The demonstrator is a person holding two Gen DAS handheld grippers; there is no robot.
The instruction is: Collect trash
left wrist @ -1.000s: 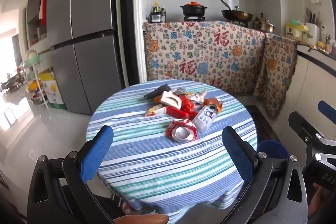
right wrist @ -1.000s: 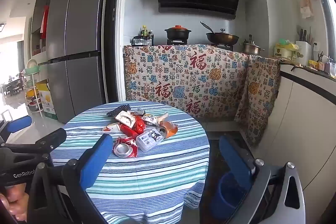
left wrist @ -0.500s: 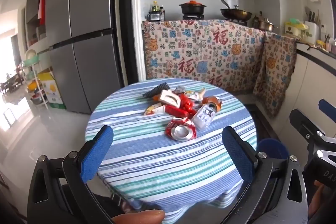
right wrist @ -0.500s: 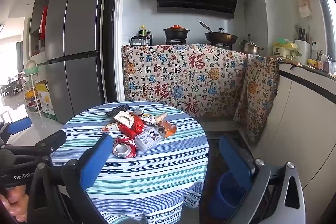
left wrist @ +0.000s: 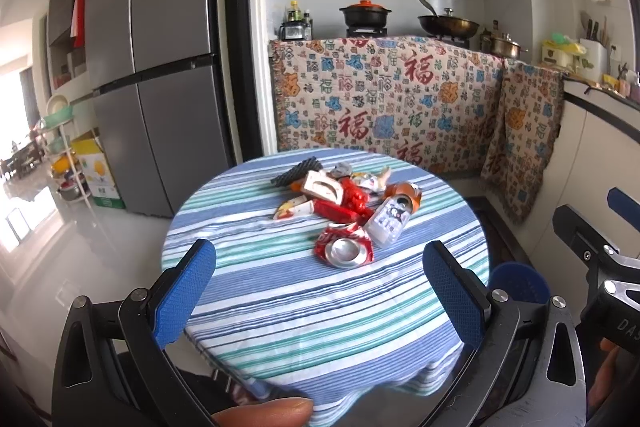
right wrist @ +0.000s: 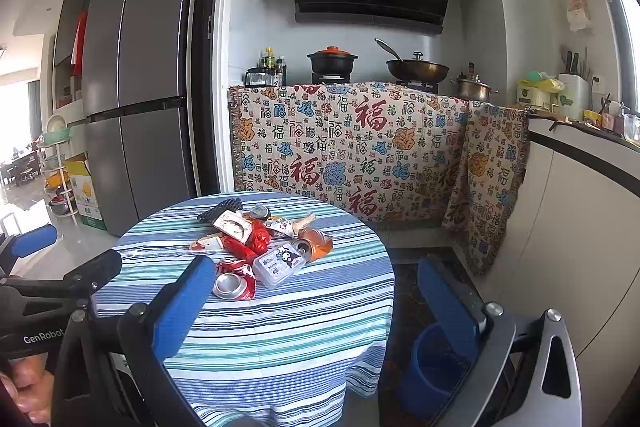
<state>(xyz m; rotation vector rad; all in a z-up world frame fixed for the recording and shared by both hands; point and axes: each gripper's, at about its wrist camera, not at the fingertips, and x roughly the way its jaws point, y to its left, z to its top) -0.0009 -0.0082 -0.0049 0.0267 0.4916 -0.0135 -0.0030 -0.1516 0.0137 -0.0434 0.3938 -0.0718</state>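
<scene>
A pile of trash sits in the middle of a round table with a striped cloth [left wrist: 280, 307]: a crushed red can [left wrist: 344, 247], a clear plastic box with a cartoon sticker [left wrist: 390, 219], an orange can [left wrist: 404, 193], red wrappers [left wrist: 340, 205] and a black ridged piece [left wrist: 296, 171]. The pile also shows in the right wrist view [right wrist: 256, 247]. My left gripper [left wrist: 320, 301] is open and empty, short of the pile above the table's near side. My right gripper [right wrist: 320, 307] is open and empty, to the right near the table's edge.
A blue bin [right wrist: 432, 363] stands on the floor right of the table, also in the left wrist view [left wrist: 516, 283]. Behind are a grey fridge [left wrist: 152, 67], a counter draped in patterned cloth [left wrist: 380, 107] with pots, and white cabinets [right wrist: 580, 247] at right.
Both grippers have drifted slightly back and down from the table; the pile looks a little lower and farther. Jaws stay open.
</scene>
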